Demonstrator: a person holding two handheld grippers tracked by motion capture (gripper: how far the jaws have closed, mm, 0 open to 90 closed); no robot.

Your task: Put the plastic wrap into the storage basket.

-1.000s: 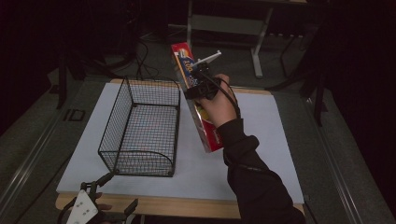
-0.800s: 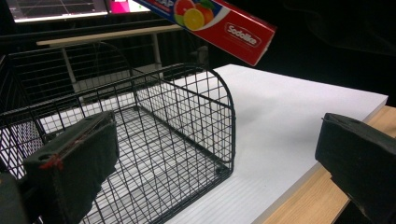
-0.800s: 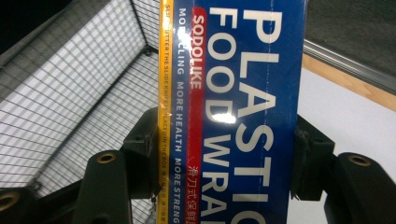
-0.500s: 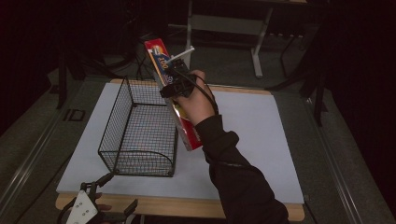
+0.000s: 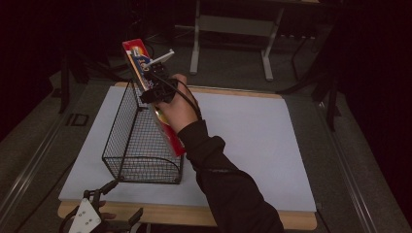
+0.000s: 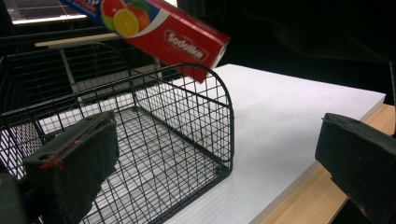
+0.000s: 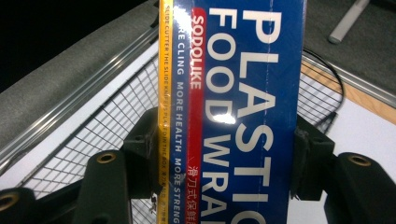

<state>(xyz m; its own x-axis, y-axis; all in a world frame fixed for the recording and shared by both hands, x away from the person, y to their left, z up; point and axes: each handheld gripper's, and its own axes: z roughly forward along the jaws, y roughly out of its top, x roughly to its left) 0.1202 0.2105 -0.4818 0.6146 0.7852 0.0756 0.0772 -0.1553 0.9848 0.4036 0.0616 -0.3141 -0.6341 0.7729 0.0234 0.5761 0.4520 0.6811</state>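
Observation:
A long box of plastic food wrap (image 5: 171, 135), red and blue with fruit pictures, hangs tilted over the right rim of a black wire basket (image 5: 138, 145). My right gripper (image 5: 153, 88) is shut on the box near its upper half, and the box's lower end dips beside the basket's right wall. In the right gripper view the box (image 7: 238, 93) stands between both jaws, with the basket mesh (image 7: 107, 135) below. My left gripper (image 5: 99, 216) rests at the table's front edge, open and holding nothing. In its view the gripper (image 6: 215, 182) faces the basket (image 6: 154, 140), with the box (image 6: 159, 28) above it.
A white board (image 5: 257, 141) covers the wooden table, with bare room to the right of the basket. A metal stand (image 5: 233, 29) is on the dark floor behind the table. The person's dark sleeve (image 5: 228, 189) crosses the board's front.
My right gripper has carried the box leftward, from the middle of the board to the basket's right rim. The left gripper has stayed put.

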